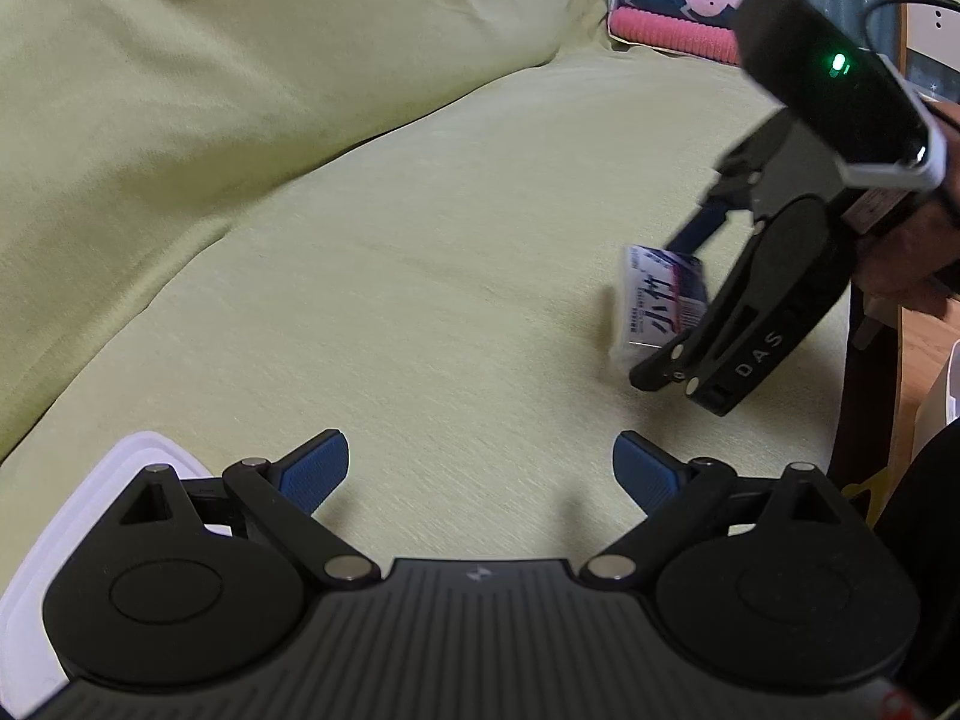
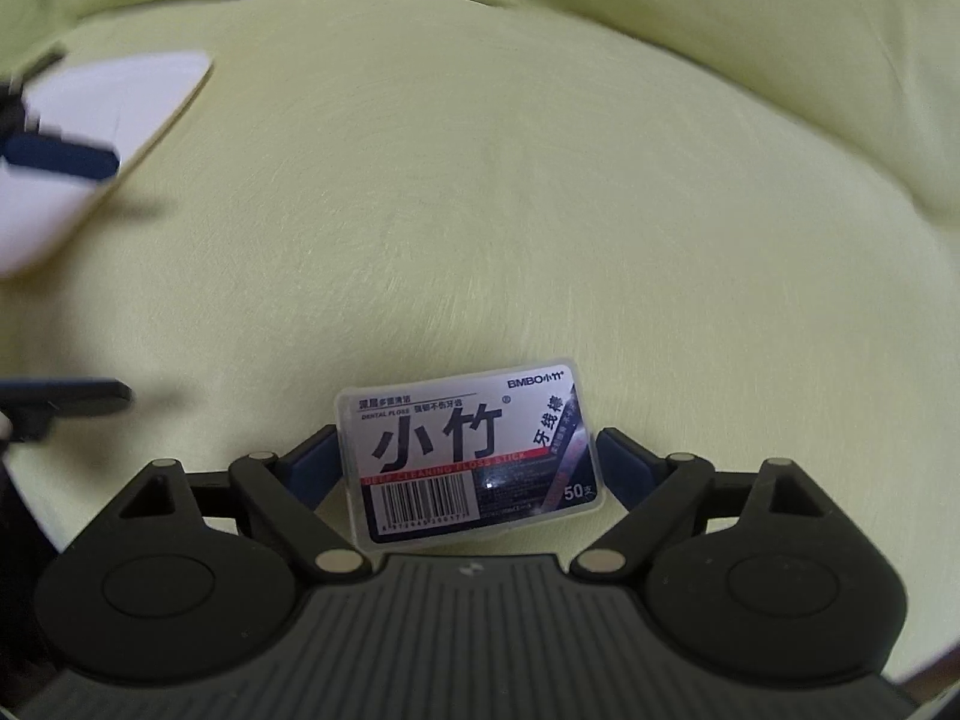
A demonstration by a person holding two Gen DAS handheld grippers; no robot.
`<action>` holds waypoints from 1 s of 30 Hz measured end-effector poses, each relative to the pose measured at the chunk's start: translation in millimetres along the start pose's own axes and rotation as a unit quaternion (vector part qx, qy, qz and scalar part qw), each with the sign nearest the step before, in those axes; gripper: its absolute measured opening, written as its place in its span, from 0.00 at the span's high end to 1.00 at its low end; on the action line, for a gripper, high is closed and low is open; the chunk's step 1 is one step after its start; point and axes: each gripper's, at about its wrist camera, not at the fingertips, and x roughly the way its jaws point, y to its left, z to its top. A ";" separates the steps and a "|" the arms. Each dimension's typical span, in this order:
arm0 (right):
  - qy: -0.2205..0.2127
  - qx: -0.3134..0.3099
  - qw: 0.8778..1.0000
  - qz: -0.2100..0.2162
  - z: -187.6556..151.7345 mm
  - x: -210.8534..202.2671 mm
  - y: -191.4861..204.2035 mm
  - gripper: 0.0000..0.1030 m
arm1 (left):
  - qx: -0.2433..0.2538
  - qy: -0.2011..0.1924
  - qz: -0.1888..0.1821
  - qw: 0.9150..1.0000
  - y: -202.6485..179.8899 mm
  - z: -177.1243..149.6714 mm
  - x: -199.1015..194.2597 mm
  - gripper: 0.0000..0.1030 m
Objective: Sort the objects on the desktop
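- A pale green sofa (image 1: 420, 228) fills both views; a pink and navy cushion (image 1: 672, 18) lies at the far right.
- The right claw (image 2: 468, 468) grips a clear floss box (image 2: 474, 456) above the seat, labelled "BMBO", "DENTAL FLOSS", "50".
- The left claw (image 1: 480, 468) gapes wide, holding nothing, over a white tray (image 1: 36, 552) at the near left.

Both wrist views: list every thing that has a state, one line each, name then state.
left gripper: open, holding nothing, over the sofa cushion.
right gripper: shut on the floss stick box, one finger on each side.
floss stick box: lid closed, label facing the camera, held above the cushion.
white container: partly in view beside the left gripper; contents cannot be told.
green sofa cushion: bare where it shows.
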 end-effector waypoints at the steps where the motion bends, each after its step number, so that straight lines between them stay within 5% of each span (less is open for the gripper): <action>1: 0.010 0.035 0.999 0.010 -2.0 -1.8 -3.7 0.15 | 0.000 -0.001 0.000 1.000 0.0 0.1 -0.1 0.06; 3: 0.026 0.097 0.994 0.035 -7.5 -5.7 -10.3 0.15 | 0.000 -0.001 0.000 1.000 -0.5 0.5 0.8 0.06; 7: 0.041 0.125 0.989 0.068 -19.0 -9.3 -9.1 0.15 | 0.002 0.000 -0.001 1.000 -1.6 0.4 2.2 0.06; 19: 0.055 0.072 0.993 0.081 -11.8 12.4 0.4 0.14 | 0.023 0.021 -0.011 0.999 -2.8 2.0 3.0 0.06; 30: 0.041 0.086 0.992 0.077 -20.7 -0.4 5.2 0.19 | 0.044 0.033 -0.021 0.998 -12.5 1.9 6.1 0.06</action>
